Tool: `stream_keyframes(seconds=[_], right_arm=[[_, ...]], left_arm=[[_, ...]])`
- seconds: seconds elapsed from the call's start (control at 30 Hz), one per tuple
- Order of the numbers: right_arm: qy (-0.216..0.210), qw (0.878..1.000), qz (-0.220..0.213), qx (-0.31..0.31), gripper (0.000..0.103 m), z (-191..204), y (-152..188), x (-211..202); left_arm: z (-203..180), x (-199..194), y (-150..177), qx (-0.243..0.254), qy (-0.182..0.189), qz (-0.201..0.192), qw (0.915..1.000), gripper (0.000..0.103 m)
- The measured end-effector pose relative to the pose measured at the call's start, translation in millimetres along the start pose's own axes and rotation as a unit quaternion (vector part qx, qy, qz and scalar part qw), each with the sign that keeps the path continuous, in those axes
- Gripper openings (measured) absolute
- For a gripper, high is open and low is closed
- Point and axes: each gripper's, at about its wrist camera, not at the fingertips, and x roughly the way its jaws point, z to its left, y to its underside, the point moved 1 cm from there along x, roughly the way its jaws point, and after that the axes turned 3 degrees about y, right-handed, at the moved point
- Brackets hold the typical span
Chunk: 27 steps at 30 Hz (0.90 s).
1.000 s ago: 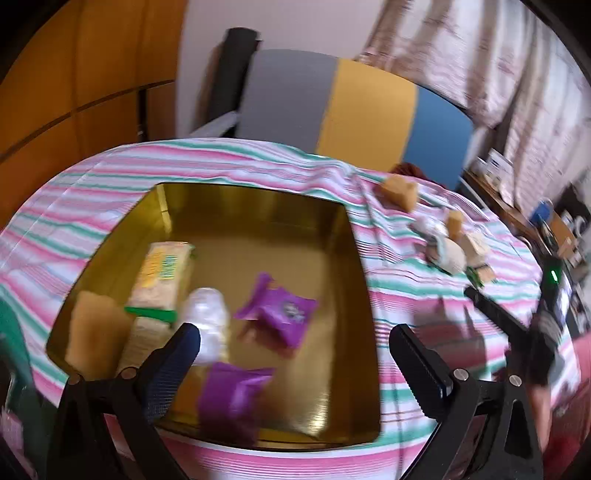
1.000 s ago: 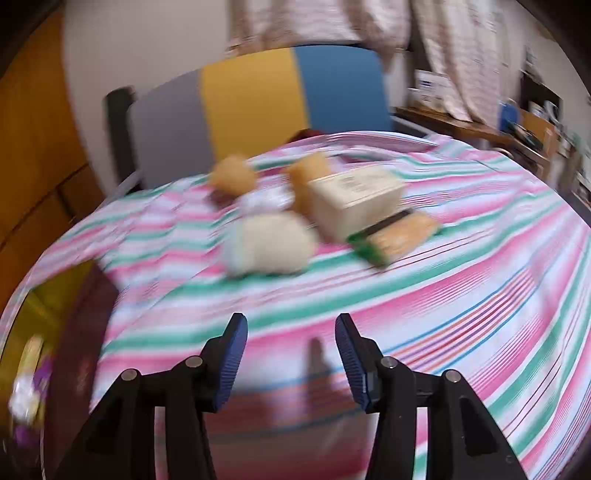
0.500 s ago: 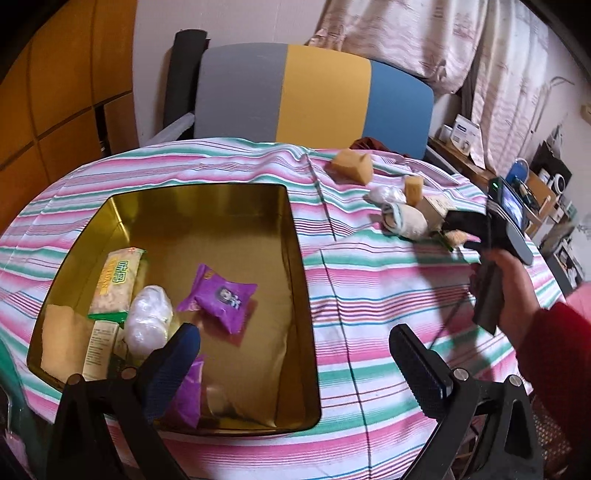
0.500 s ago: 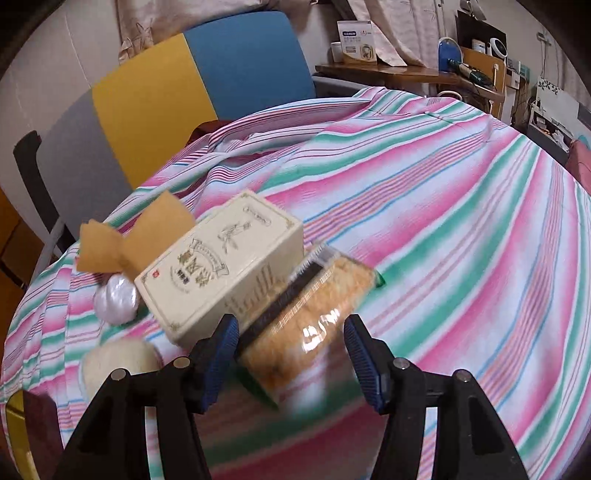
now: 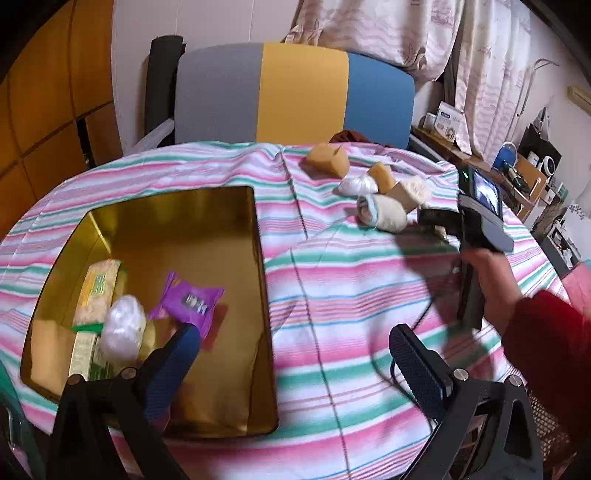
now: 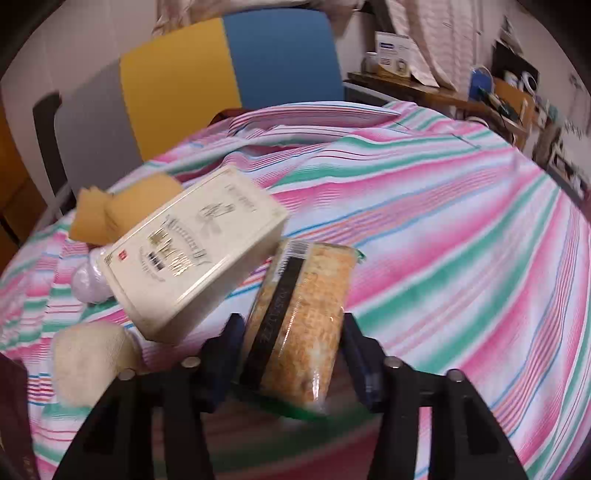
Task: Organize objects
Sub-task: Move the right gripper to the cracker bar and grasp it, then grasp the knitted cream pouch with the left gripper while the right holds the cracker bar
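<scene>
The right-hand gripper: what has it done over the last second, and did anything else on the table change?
The right gripper swept from bare cloth to the pile and now has its fingers on either side of the cracker packet, not clearly squeezing yet. The left gripper pulled back from the gold tin, still open and empty. The cream box, sponges and tin contents stayed put.

A lived-in home room. A striped cloth (image 5: 351, 280) covers the surface, with a tricolour chair (image 5: 295, 96) behind it. Floral curtains (image 5: 388, 33) hang beside wood panelling (image 5: 40, 110) and a cluttered shelf (image 5: 524, 177).
</scene>
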Motion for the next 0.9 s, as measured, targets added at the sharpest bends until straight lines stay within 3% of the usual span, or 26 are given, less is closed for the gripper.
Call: stream_keyframes(seconds=[0.27,0.47,0.73,0.83,0.9], right_arm=[[-0.039,0.999,-0.010,0.033,0.049,-23.1,33.8,-29.7],[-0.035,0.999,-0.021,0.025,0.049,-27.1,55.7,-47.7],[-0.017,0.999,-0.037,0.014,0.050,-22.3,63.0,-50.4],[-0.021,0.999,-0.041,0.018,0.050,-25.1,64.1,-51.5],[-0.025,0.999,-0.043,0.020,0.050,-26.6,64.9,-51.8]], left_arm=[[-29.0,27.0,-38.1,0.009,0.003,-0.016,0.9998,0.103],[-67.6,75.5,-71.2,0.077,-0.007,-0.025,0.9967,0.103],[-124.0,154.1,-115.5,0.212,0.010,-0.020,0.9771,0.103],[-136.2,180.0,-127.5,0.246,-0.014,-0.018,0.9689,0.103],[-142.4,192.6,-133.2,0.263,-0.008,-0.013,0.9647,0.103]])
